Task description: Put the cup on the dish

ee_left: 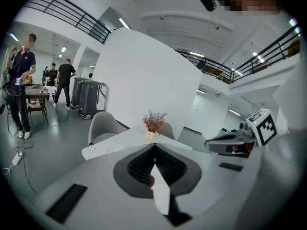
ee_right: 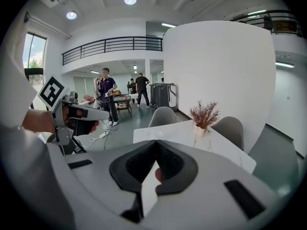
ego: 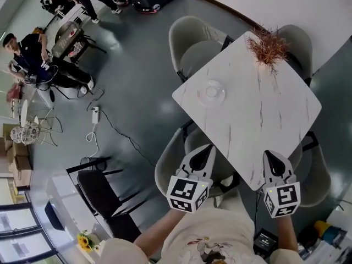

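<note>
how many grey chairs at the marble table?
4: upper-left chair, chair behind the plant, lower-left chair, lower-right chair. None seems hidden.

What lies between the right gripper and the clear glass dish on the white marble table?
In the head view, only bare white marble table separates the right gripper from the clear glass dish.

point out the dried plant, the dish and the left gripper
dried plant (ego: pixel 268 45) head view, middle of its twigs
dish (ego: pixel 223 95) head view, its rim
left gripper (ego: pixel 207 149) head view, between its fingertips
</note>
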Action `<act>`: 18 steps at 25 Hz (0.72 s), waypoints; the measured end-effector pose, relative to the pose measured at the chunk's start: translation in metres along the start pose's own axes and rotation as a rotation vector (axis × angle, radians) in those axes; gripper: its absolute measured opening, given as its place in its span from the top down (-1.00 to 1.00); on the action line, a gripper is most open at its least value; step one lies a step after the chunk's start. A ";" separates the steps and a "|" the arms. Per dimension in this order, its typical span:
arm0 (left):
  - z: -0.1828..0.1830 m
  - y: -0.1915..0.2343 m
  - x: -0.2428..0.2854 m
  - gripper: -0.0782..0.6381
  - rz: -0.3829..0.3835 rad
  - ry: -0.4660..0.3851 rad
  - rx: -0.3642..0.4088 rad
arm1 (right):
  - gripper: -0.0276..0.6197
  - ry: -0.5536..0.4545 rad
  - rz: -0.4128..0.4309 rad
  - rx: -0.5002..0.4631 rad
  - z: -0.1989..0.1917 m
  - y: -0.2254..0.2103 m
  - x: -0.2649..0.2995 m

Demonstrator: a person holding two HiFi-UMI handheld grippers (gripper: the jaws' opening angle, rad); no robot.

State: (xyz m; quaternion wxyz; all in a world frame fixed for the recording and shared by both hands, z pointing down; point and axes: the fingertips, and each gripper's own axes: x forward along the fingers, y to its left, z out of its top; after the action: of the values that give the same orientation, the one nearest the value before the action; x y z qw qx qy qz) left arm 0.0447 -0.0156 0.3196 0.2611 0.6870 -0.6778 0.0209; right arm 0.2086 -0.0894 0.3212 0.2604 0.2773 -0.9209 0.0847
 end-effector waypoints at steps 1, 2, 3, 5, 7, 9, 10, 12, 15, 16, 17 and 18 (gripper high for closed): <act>0.002 -0.002 -0.005 0.77 0.002 -0.006 -0.005 | 0.90 -0.007 0.009 0.006 0.003 0.001 -0.002; 0.003 -0.004 -0.010 0.77 0.002 -0.009 -0.011 | 0.90 -0.014 0.016 0.012 0.006 0.002 -0.004; 0.004 -0.006 -0.014 0.77 0.003 -0.012 -0.017 | 0.90 -0.021 0.023 0.013 0.009 0.002 -0.005; 0.003 -0.009 -0.025 0.77 0.006 -0.014 -0.034 | 0.90 -0.029 0.040 -0.008 0.016 0.005 -0.006; 0.000 -0.010 -0.036 0.77 0.013 -0.011 -0.047 | 0.90 -0.033 0.066 -0.059 0.025 0.015 -0.007; -0.003 -0.008 -0.044 0.77 0.027 -0.009 -0.055 | 0.90 -0.037 0.104 -0.105 0.034 0.029 -0.006; -0.002 -0.006 -0.047 0.77 0.035 -0.013 -0.057 | 0.90 -0.037 0.126 -0.116 0.036 0.036 -0.005; 0.003 -0.003 -0.053 0.77 0.054 -0.032 -0.059 | 0.90 -0.035 0.161 -0.124 0.035 0.045 -0.001; 0.013 0.003 -0.063 0.77 0.078 -0.071 -0.071 | 0.90 -0.032 0.202 -0.129 0.035 0.056 0.005; 0.018 0.006 -0.068 0.77 0.086 -0.087 -0.073 | 0.90 -0.036 0.217 -0.130 0.039 0.061 0.007; 0.024 0.009 -0.072 0.77 0.093 -0.103 -0.074 | 0.90 -0.041 0.233 -0.130 0.043 0.066 0.009; 0.029 0.010 -0.078 0.77 0.100 -0.117 -0.076 | 0.90 -0.046 0.248 -0.130 0.049 0.070 0.010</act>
State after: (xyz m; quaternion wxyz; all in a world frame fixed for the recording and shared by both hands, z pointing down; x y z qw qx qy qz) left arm 0.0191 0.0452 0.2680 0.2455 0.6419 -0.7257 -0.0319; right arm 0.1413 -0.0503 0.2837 0.2442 0.1455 -0.9575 0.0499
